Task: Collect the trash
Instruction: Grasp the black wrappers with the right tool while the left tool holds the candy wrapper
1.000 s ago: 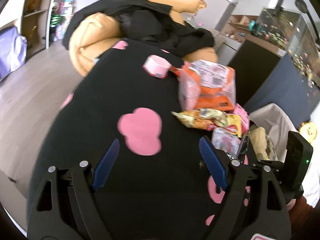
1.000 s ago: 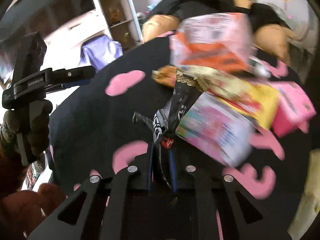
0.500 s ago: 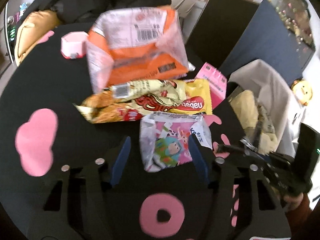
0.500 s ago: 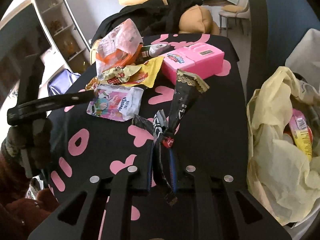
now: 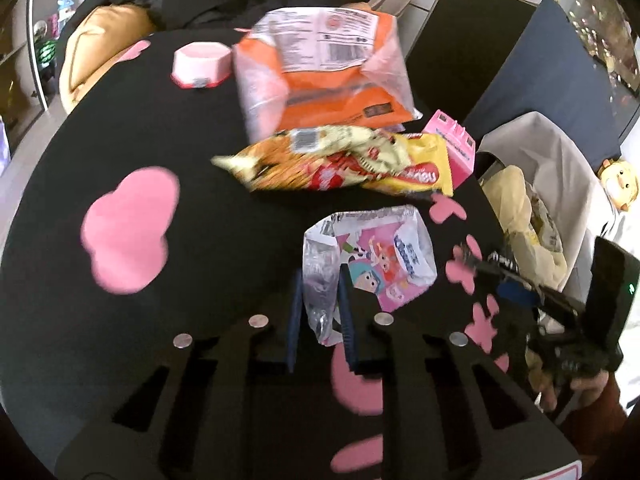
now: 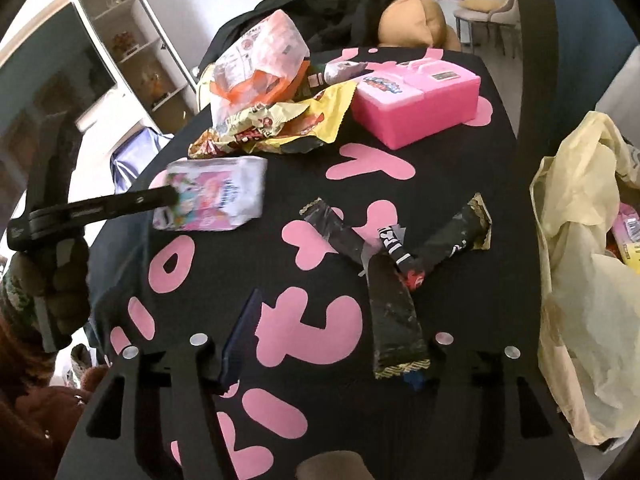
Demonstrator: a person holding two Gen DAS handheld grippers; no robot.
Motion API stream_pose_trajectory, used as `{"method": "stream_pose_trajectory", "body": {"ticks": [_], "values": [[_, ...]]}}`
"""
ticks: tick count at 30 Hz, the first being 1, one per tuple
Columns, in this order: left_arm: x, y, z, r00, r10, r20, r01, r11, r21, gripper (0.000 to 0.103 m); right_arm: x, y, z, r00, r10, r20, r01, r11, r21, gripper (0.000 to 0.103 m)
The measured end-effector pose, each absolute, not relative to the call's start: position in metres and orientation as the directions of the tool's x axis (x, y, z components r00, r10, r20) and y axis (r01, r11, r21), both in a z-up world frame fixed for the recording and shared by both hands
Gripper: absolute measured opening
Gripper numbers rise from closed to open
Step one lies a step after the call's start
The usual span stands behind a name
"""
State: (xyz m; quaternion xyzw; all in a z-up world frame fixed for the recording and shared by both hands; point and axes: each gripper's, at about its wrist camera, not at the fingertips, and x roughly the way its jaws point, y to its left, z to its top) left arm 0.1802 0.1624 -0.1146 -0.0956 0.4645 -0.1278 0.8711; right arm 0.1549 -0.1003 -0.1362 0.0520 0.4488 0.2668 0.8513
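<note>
My left gripper (image 5: 320, 312) is shut on the edge of a pink cartoon-printed snack wrapper (image 5: 376, 256), which also shows in the right wrist view (image 6: 216, 196). My right gripper (image 6: 324, 336) is open; a black crumpled wrapper (image 6: 394, 280) hangs by its right finger, above the black cloth with pink shapes (image 6: 312, 316). A yellow-red noodle packet (image 5: 344, 160) and an orange-white bag (image 5: 320, 68) lie further back. The yellow trash bag (image 6: 580, 264) stands open at the right, also seen in the left wrist view (image 5: 532, 224).
A pink toy box (image 6: 420, 100) sits at the far right of the cloth. A small pink cup (image 5: 202, 64) stands far left. Black clothing and tan cushions (image 5: 108, 36) lie behind. A dark blue cabinet (image 5: 540, 80) is behind the trash bag.
My left gripper closed on the pink cartoon wrapper. My right gripper opened and the black wrapper came loose from its grip, now closer to the trash bag.
</note>
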Motion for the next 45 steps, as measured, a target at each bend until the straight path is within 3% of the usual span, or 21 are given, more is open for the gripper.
{"method": "stream_pose_trajectory", "body": {"ticks": [6,9,11,13,16,23,30,33,35,36,45], "values": [[0.157,0.173,-0.115,0.521,-0.332,-0.786,0.154,0.943,-0.297,0.019,0.156,-0.109,-0.137,0.431,0.533,-0.728,-0.363,0.841,0.401,0.062],[0.153,0.174,-0.114,0.521,-0.353,-0.777,0.176,0.936,-0.306,0.028,0.152,-0.114,-0.136,0.418,0.53,-0.738,-0.371,0.841,0.394,0.062],[0.152,0.173,-0.108,0.538,-0.378,-0.753,0.21,0.926,-0.315,0.035,0.143,-0.112,-0.132,0.457,0.457,-0.763,-0.38,0.876,0.298,0.062],[0.152,0.172,-0.098,0.57,-0.407,-0.714,0.251,0.914,-0.32,0.046,0.134,-0.113,-0.126,0.502,0.425,-0.753,-0.397,0.887,0.236,0.062],[0.158,0.171,-0.089,0.605,-0.432,-0.669,0.298,0.902,-0.312,0.052,0.127,-0.119,-0.116,0.547,0.417,-0.726,-0.413,0.889,0.199,0.062],[0.191,0.157,-0.108,0.582,-0.329,-0.743,0.271,0.941,-0.204,0.052,0.134,-0.126,-0.105,0.593,0.394,-0.702,-0.418,0.896,0.15,0.062],[0.178,0.162,-0.108,0.582,-0.339,-0.739,0.243,0.94,-0.239,0.052,0.147,-0.108,-0.123,0.589,0.356,-0.726,-0.48,0.876,0.039,0.062],[0.17,0.17,-0.104,0.591,-0.331,-0.735,0.226,0.943,-0.243,0.052,0.153,-0.1,-0.135,0.592,0.301,-0.747,-0.489,0.871,-0.037,0.052],[0.167,0.173,-0.102,0.594,-0.328,-0.735,0.215,0.945,-0.247,0.052,0.157,-0.101,-0.138,0.587,0.298,-0.753,-0.486,0.873,-0.033,0.027],[0.166,0.174,-0.102,0.595,-0.327,-0.734,0.21,0.945,-0.25,0.052,0.16,-0.102,-0.137,0.577,0.307,-0.757,-0.483,0.875,-0.013,0.023],[0.16,0.16,-0.111,0.586,-0.255,-0.769,0.169,0.967,-0.192,0.052,0.151,-0.108,-0.103,0.63,0.346,-0.695,-0.462,0.887,0.022,0.023]]}}
